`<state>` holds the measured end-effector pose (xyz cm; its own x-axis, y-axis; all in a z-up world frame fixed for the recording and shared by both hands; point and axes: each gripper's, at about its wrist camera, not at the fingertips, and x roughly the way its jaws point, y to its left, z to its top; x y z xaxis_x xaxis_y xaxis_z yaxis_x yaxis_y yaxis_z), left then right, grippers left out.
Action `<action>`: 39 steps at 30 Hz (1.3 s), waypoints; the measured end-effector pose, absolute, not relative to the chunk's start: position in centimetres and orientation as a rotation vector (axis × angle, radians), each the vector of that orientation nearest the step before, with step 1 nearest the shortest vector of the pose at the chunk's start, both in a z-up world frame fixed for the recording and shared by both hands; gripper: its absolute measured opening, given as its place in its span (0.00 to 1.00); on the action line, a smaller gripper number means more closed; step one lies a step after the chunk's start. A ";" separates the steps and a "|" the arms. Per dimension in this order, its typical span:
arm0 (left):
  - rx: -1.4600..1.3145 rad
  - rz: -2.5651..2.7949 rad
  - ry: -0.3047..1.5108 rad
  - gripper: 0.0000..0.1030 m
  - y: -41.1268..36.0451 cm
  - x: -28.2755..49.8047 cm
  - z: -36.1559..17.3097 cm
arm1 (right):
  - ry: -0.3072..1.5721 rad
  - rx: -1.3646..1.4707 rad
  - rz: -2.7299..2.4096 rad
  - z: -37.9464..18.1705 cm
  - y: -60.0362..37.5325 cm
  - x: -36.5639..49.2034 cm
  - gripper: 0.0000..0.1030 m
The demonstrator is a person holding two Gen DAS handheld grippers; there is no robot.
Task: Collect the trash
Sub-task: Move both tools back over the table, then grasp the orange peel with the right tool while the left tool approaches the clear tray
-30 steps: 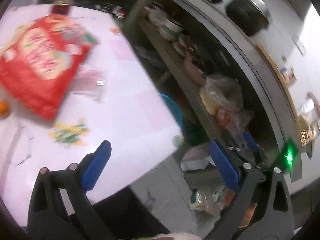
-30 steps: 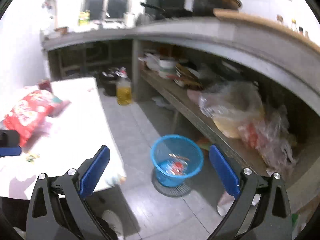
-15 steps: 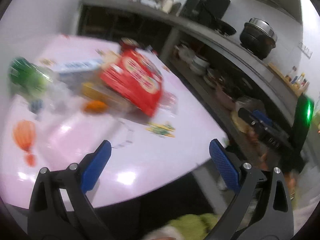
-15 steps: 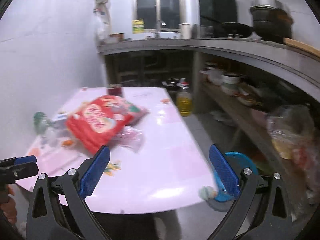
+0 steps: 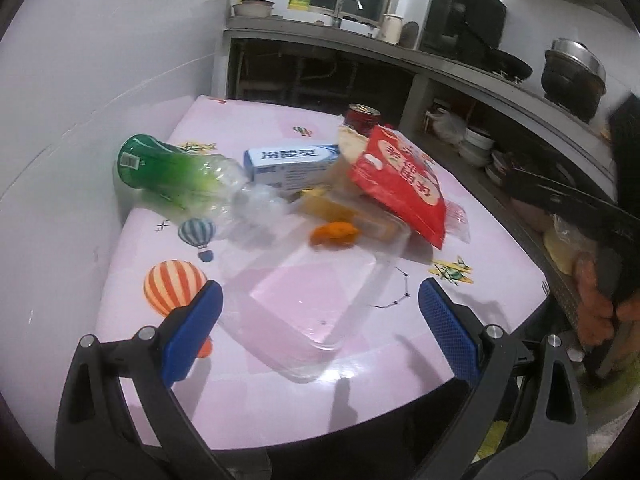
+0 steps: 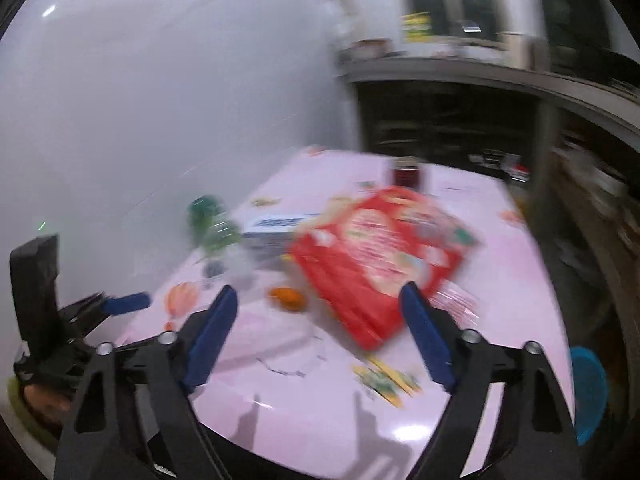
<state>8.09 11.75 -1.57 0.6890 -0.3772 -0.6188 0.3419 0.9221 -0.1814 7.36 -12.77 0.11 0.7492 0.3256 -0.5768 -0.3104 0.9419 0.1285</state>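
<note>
Trash lies on a pink table (image 5: 256, 392): a clear plastic tray (image 5: 308, 300) nearest me, an orange peel (image 5: 334, 234), a crushed green bottle (image 5: 176, 172), a blue-white box (image 5: 292, 166), a red snack bag (image 5: 400, 180) and a red can (image 5: 362, 116). My left gripper (image 5: 320, 332) is open and empty, just before the clear tray. My right gripper (image 6: 320, 336) is open and empty above the table's near edge, facing the red bag (image 6: 380, 256) and the orange peel (image 6: 288, 296). The right wrist view is blurred.
A blue waste basket (image 6: 588, 392) stands on the floor right of the table. A white wall (image 5: 80, 100) borders the table on the left. A counter with shelves, pots and dishes (image 5: 520, 92) runs along the right. The other gripper shows at the left (image 6: 80, 312).
Both grippers have swung left, away from the shelves and blue basket, and now face the table with the trash. Both stayed open and empty.
</note>
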 end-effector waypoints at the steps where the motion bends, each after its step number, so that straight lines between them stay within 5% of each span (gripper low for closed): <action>1: -0.058 -0.395 0.697 0.92 12.1 8.2 -1.6 | 0.654 -0.009 0.369 0.0 -11.9 8.4 0.61; 3: -0.067 -0.389 0.687 0.92 12.4 8.3 -1.7 | 0.699 -0.089 0.434 -0.5 -9.7 10.4 0.49; 8: -0.076 -0.394 0.680 0.87 12.7 8.5 -2.1 | 0.825 -0.284 0.544 -3.1 -4.9 13.8 0.46; 24: -0.181 -0.399 0.751 0.44 15.0 11.3 -4.1 | 1.030 -0.532 0.544 -7.8 -0.5 18.6 0.37; 38: -0.227 -0.361 0.762 0.44 16.2 14.4 -4.6 | 1.083 -0.521 0.520 -8.9 -0.3 19.2 0.07; 39: -0.251 -0.369 0.779 0.37 16.3 14.8 -4.9 | 1.079 -0.510 0.522 -8.8 -0.4 19.0 0.06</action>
<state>14.76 16.26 -4.89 0.6532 -0.4123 -0.6351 0.2298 0.9071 -0.3526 19.05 -0.45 -8.78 0.3773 0.1479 -0.9142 -0.6250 0.7691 -0.1335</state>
